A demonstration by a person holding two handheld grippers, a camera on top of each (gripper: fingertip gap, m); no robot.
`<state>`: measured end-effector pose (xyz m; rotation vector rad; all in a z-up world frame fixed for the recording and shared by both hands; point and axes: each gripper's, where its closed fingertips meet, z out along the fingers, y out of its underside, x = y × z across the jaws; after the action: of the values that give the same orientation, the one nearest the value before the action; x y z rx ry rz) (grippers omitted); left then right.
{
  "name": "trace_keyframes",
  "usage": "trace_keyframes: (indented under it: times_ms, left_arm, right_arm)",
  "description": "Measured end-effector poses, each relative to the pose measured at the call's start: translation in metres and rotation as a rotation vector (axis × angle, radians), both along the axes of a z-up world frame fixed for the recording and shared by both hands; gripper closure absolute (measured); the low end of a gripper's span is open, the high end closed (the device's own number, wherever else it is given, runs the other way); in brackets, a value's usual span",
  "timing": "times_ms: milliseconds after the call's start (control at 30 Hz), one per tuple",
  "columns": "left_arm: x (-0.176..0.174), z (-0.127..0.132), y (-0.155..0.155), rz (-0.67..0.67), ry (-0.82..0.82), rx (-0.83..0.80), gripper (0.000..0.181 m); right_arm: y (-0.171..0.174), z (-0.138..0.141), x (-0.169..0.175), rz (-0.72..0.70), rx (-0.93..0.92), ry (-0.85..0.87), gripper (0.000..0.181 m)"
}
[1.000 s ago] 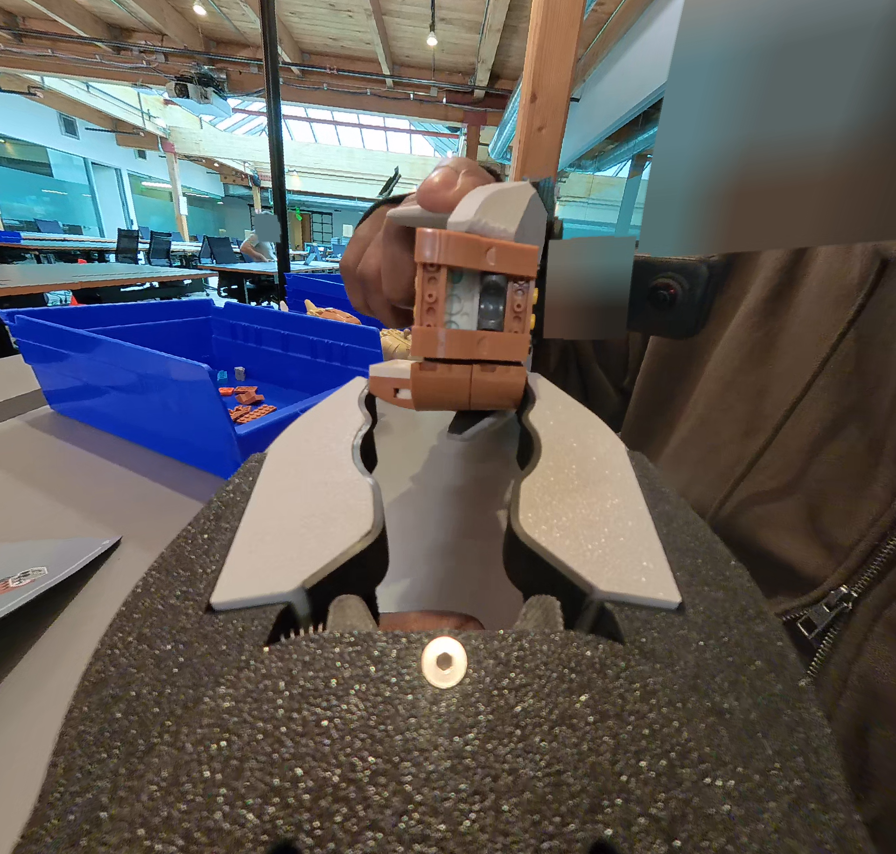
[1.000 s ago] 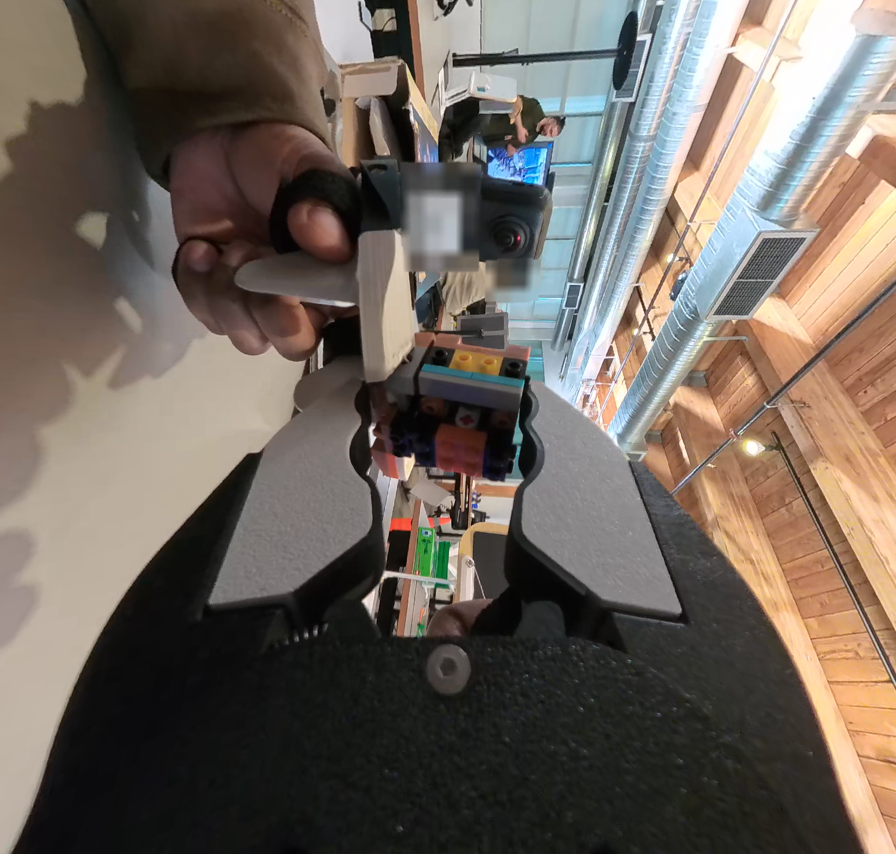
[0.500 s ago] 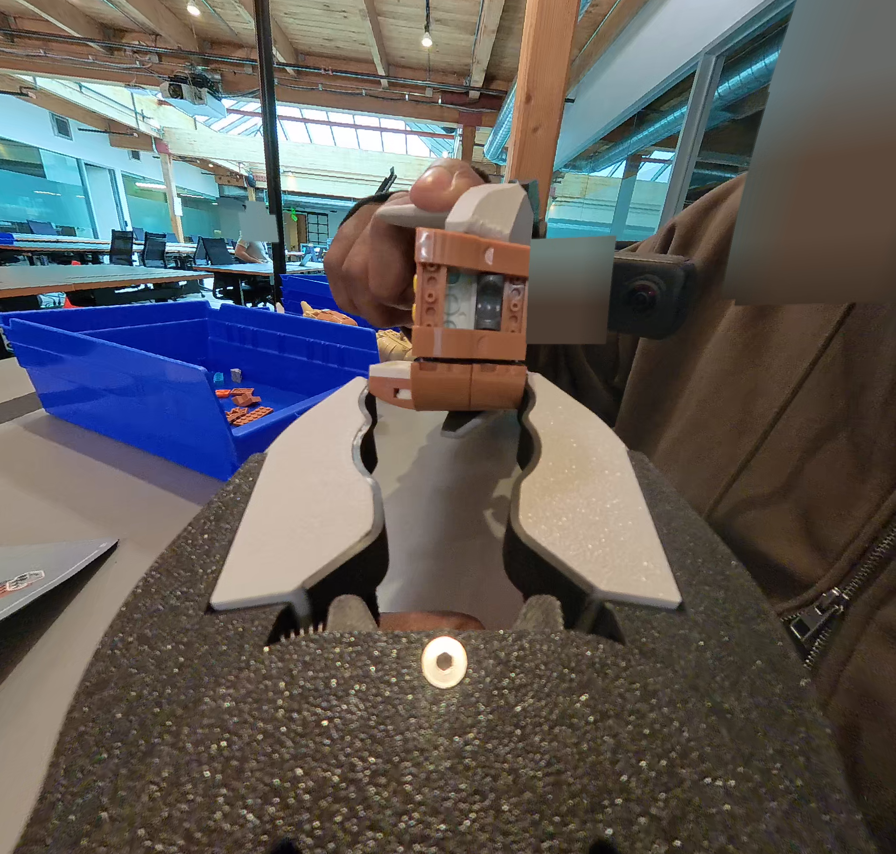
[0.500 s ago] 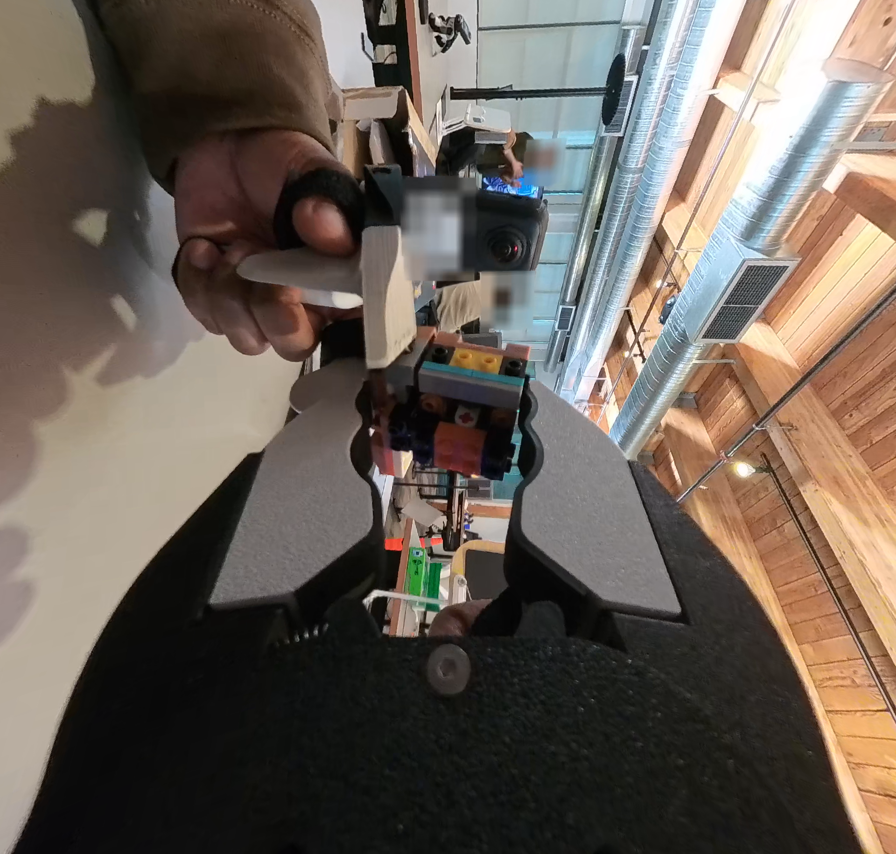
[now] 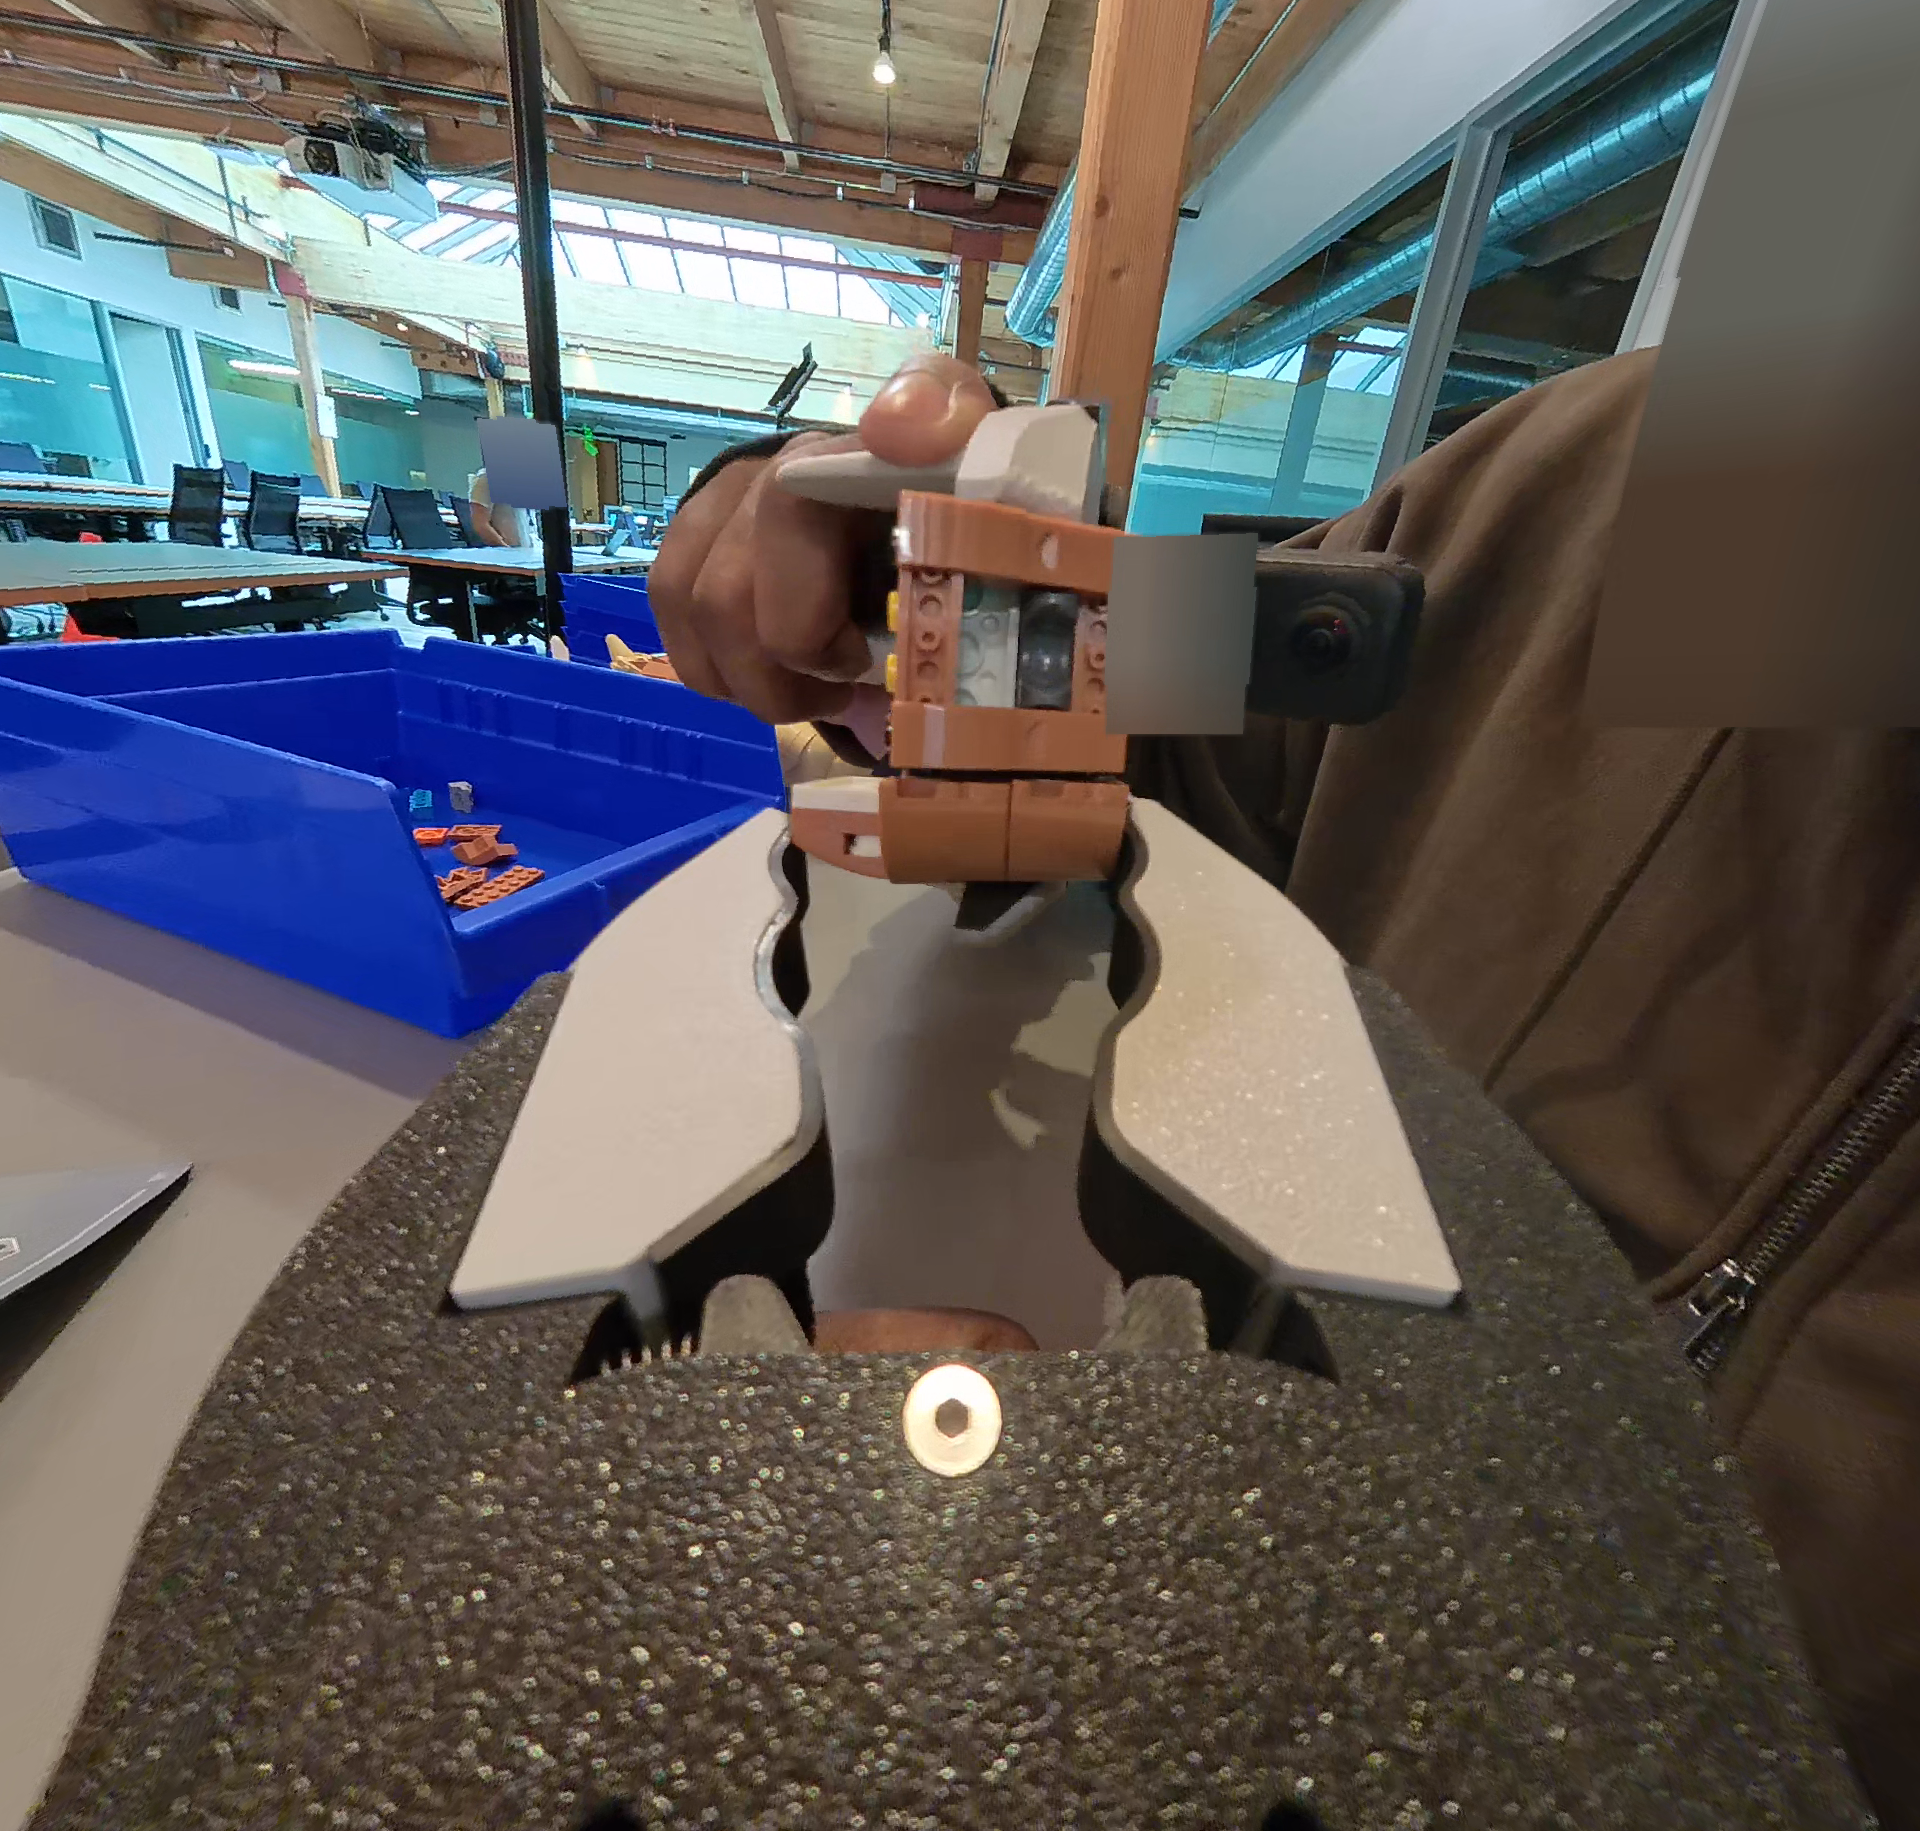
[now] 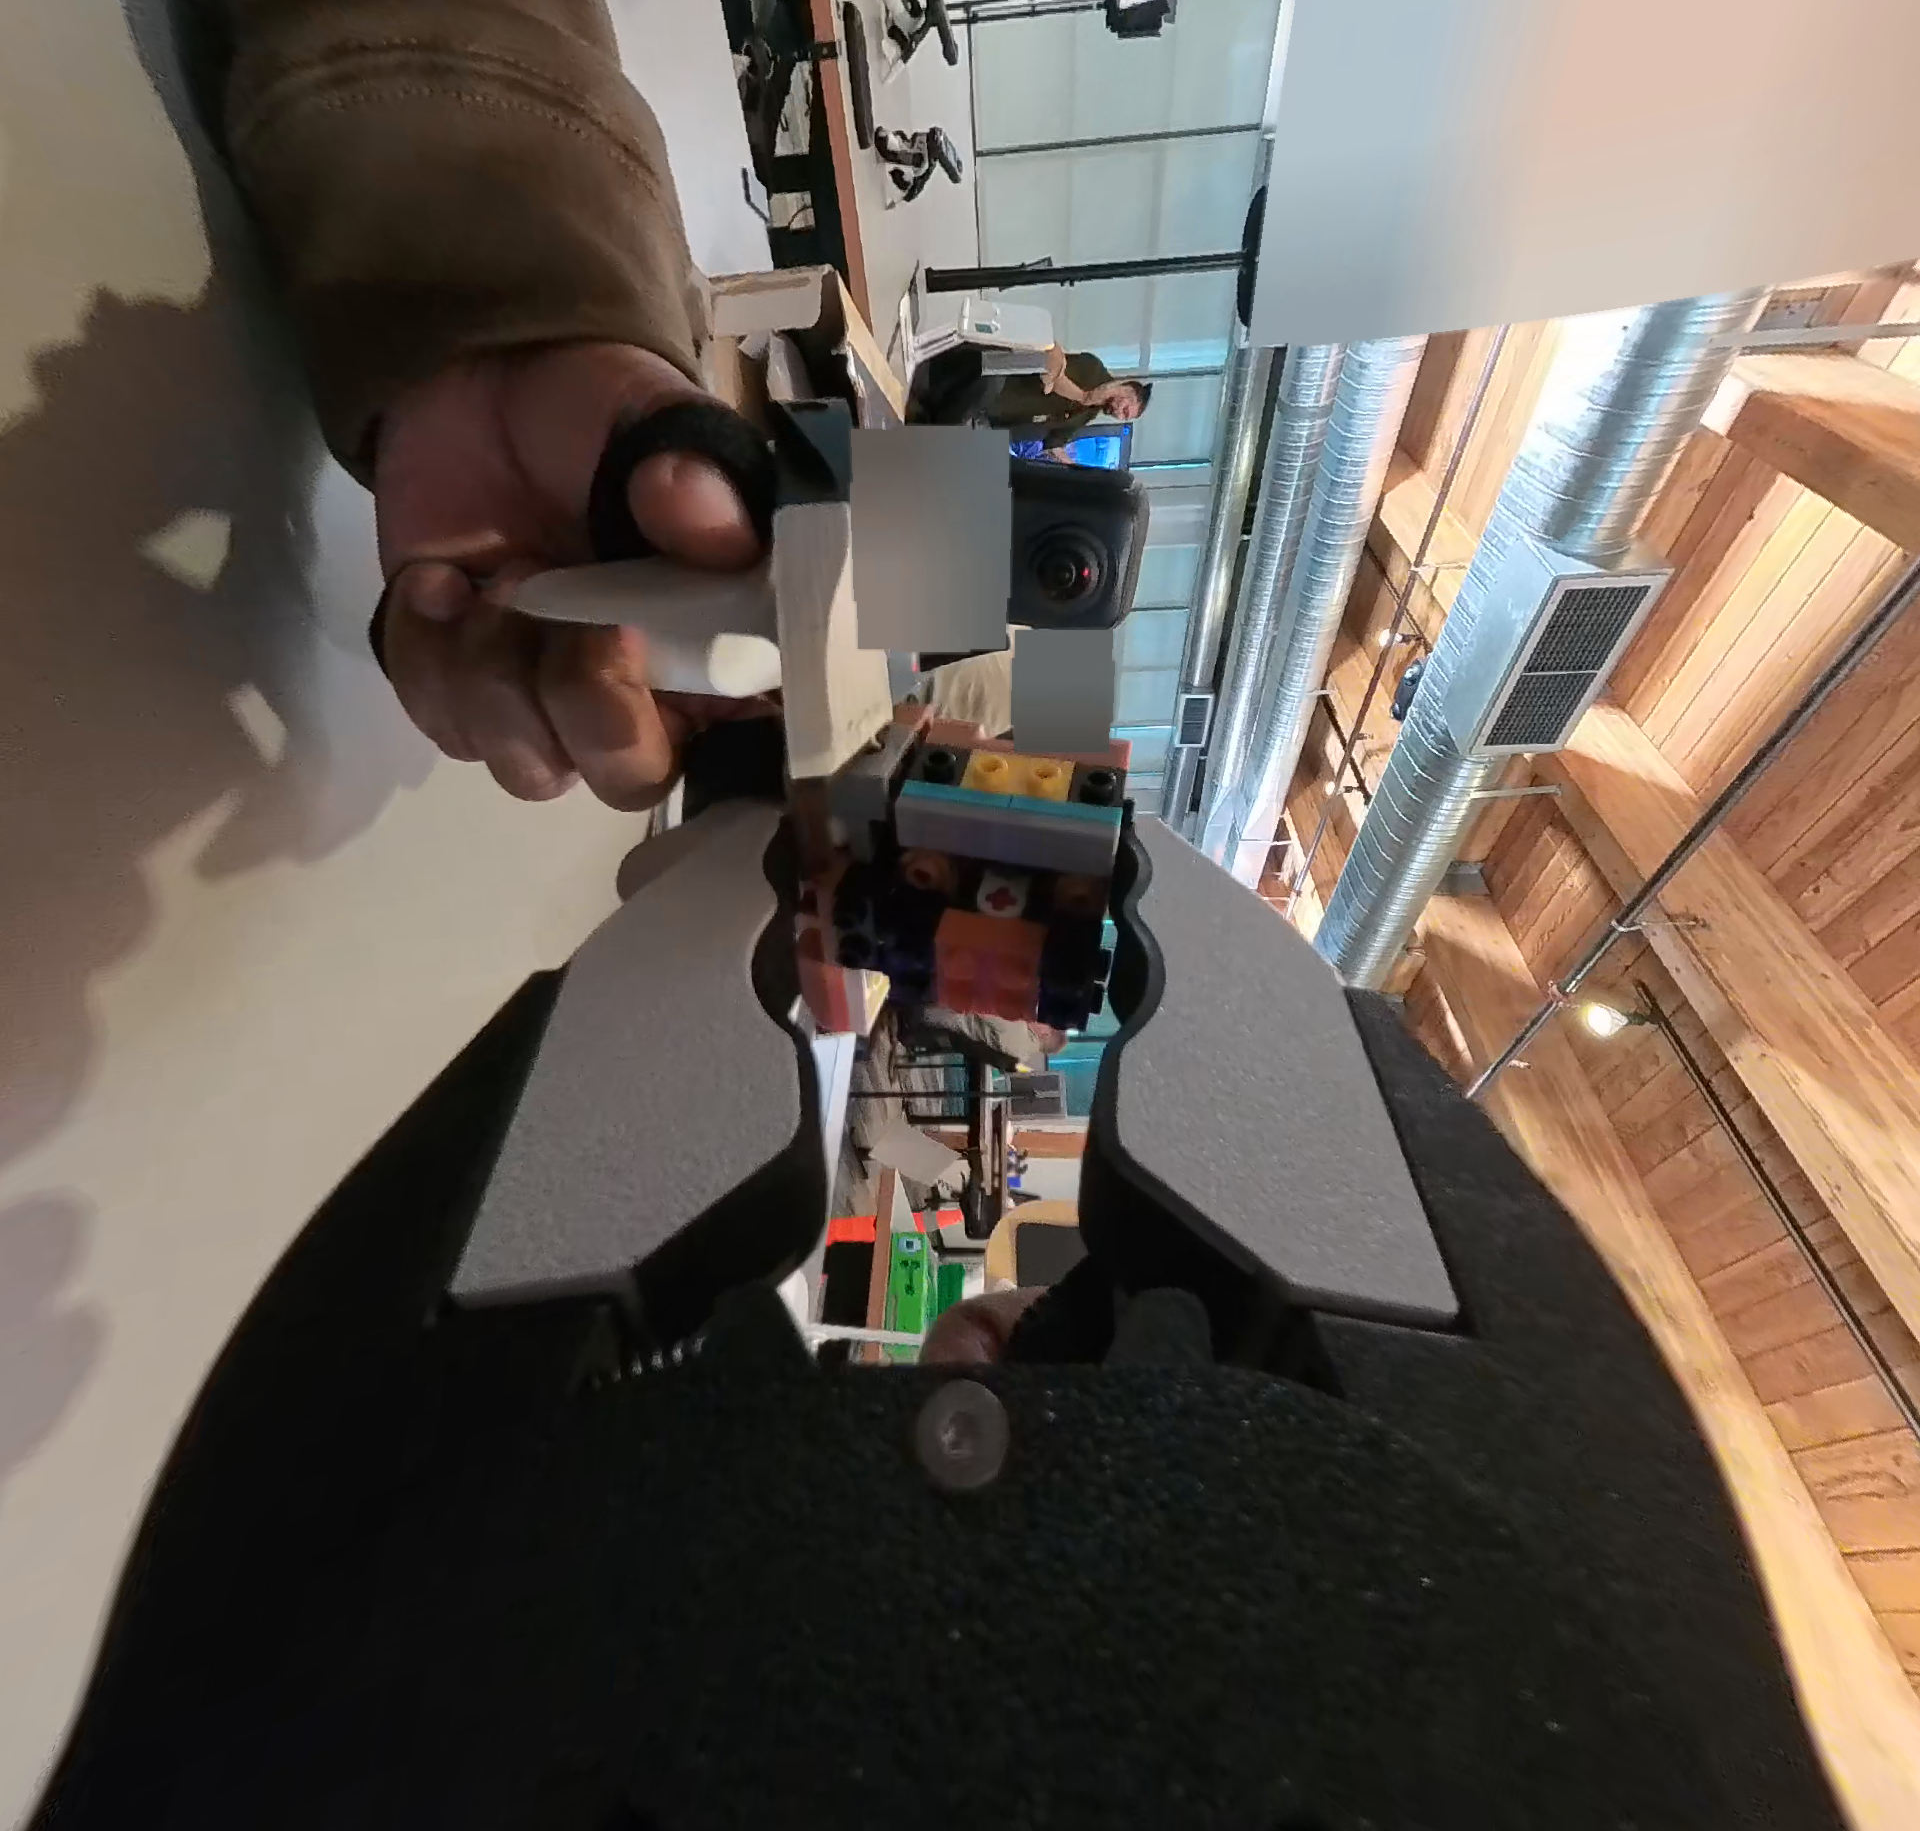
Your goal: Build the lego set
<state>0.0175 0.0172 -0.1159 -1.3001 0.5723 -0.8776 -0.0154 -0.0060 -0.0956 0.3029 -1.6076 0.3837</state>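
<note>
Together the left gripper (image 5: 951,846) and right gripper (image 6: 951,908) clamp the lego model (image 5: 1003,680), hiding its sides.

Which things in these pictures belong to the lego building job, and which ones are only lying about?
Belong to the job:
- lego model, gripped by both claws
- left claw
- right claw
- loose orange pieces
- blue bin that holds them

Only lying about:
- grey sheet at the table edge
- office chairs far behind
- black pole
</note>
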Motion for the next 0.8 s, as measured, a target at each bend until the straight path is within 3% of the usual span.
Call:
trace_keyframes:
  times_ms: [433, 800]
  left_arm:
    - [0.0028, -0.0006, -0.0032, -0.034, -0.007, -0.021, 0.125]
    - [-0.0018, -0.0004, 0.0005, 0.006, -0.010, -0.026, 0.125]
  right_arm:
    - [-0.0034, 0.0002, 0.0028, 0.056, -0.023, -0.014, 0.124]
    - [0.0011, 0.0001, -0.0016, -0.006, -0.021, 0.018, 0.124]
